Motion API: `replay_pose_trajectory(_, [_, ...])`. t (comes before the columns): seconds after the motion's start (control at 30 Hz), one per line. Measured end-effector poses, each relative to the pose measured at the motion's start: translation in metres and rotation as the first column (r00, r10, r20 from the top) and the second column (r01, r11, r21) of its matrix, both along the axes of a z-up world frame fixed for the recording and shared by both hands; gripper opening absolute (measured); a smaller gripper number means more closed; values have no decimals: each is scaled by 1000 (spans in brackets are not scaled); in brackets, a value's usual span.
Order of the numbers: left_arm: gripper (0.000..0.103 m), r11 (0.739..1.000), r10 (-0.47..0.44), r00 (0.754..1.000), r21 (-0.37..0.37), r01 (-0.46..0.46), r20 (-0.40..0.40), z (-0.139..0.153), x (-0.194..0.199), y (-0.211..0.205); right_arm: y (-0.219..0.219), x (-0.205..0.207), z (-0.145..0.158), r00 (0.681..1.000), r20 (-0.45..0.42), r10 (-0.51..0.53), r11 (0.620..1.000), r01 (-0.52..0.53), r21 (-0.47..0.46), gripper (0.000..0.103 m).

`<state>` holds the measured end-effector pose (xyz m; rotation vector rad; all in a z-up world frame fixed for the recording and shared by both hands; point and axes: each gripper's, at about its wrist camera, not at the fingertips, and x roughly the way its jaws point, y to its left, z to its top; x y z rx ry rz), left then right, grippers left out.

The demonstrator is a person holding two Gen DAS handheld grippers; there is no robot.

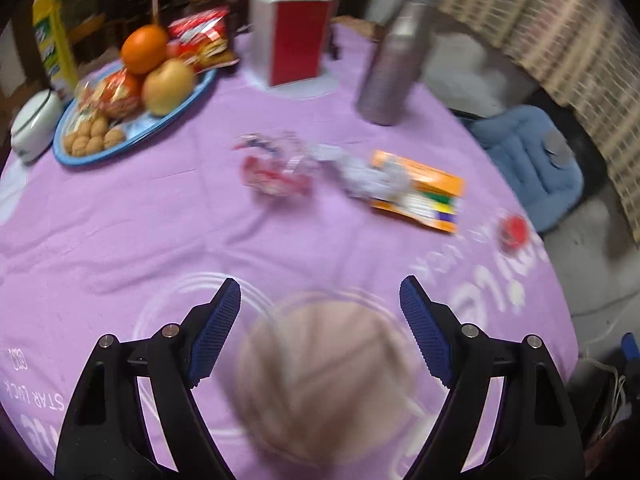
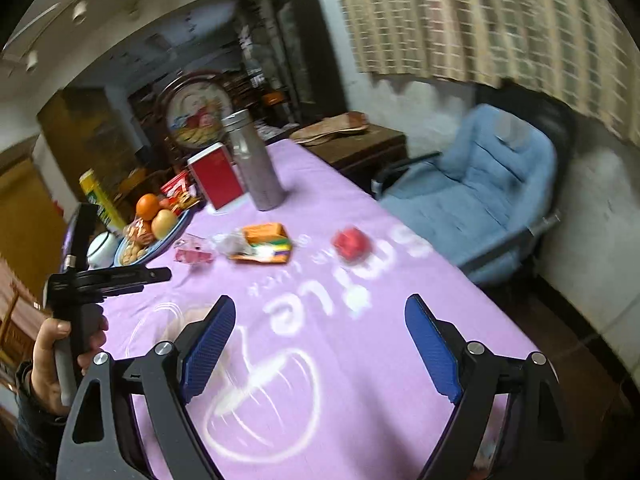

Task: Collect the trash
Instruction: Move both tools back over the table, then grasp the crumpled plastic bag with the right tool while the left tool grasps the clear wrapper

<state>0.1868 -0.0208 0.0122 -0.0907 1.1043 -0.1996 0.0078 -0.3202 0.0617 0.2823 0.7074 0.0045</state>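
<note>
On the purple tablecloth (image 1: 132, 220) lie a clear and red wrapper (image 1: 276, 170), crumpled white paper (image 1: 360, 172), an orange carton (image 1: 428, 196) and a small red thing (image 1: 514, 230). The right wrist view shows the same wrapper (image 2: 194, 256), carton (image 2: 266, 242) and red thing (image 2: 352, 244). My left gripper (image 1: 320, 284) is open above a blurred pale round thing (image 1: 320, 380), which its pads do not touch. A hand holds that left gripper (image 2: 160, 276) at the left of the right wrist view. My right gripper (image 2: 320, 300) is open and empty over the cloth, short of the trash.
A blue plate (image 1: 86, 159) of fruit, nuts and snacks sits at the far left beside a white lidded pot (image 1: 34, 120). A red and white box (image 1: 296, 36) and a metal bottle (image 1: 394, 64) stand at the back. A blue padded chair (image 2: 480, 192) stands beside the table's right edge.
</note>
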Motion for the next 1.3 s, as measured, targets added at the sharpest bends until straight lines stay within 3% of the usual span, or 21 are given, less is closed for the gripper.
replay_pose_trajectory(0.17, [80, 998, 67, 996, -17, -68, -62, -17, 44, 23, 30, 74, 0, 995, -52, 90, 994, -92, -50, 85])
replay_pose_trajectory(0.33, [80, 994, 84, 992, -60, -90, -99, -26, 76, 25, 76, 141, -30, 966, -154, 206, 972, -221, -85, 85])
replay_pose_trajectory(0.57, [80, 996, 78, 987, -42, -85, -142, -40, 118, 14, 104, 173, -61, 938, -191, 291, 953, -301, -25, 85])
replay_pose_trajectory(0.73, [79, 994, 102, 979, -29, -109, -175, -57, 135, 16, 109, 183, -69, 935, -196, 296, 948, -312, -56, 85])
replay_pose_trajectory(0.8, [71, 994, 91, 977, -37, -100, -195, -60, 137, 17, 113, 189, -70, 933, -197, 302, 944, -322, -73, 86])
replay_pose_trajectory(0.83, [52, 995, 87, 978, -30, -94, -189, -59, 137, 17, 115, 193, -70, 930, -201, 308, 941, -328, -76, 86])
replay_pose_trajectory(0.87, [39, 997, 78, 982, -3, -80, -172, -55, 135, 15, 118, 198, -72, 927, -205, 315, 939, -335, -75, 86])
replay_pose_trajectory(0.97, [27, 997, 53, 990, 61, -45, -129, -45, 127, 12, 129, 213, -76, 913, -222, 343, 925, -369, -92, 86])
replay_pose_trajectory(1.17, [24, 993, -15, 999, 119, 21, -52, -20, 94, 19, 163, 233, -88, 893, -243, 378, 873, -432, -227, 85])
replay_pose_trajectory(1.3, [24, 991, -23, 999, 133, 29, -44, -10, 76, 31, 181, 249, -101, 885, -273, 377, 856, -446, -263, 77])
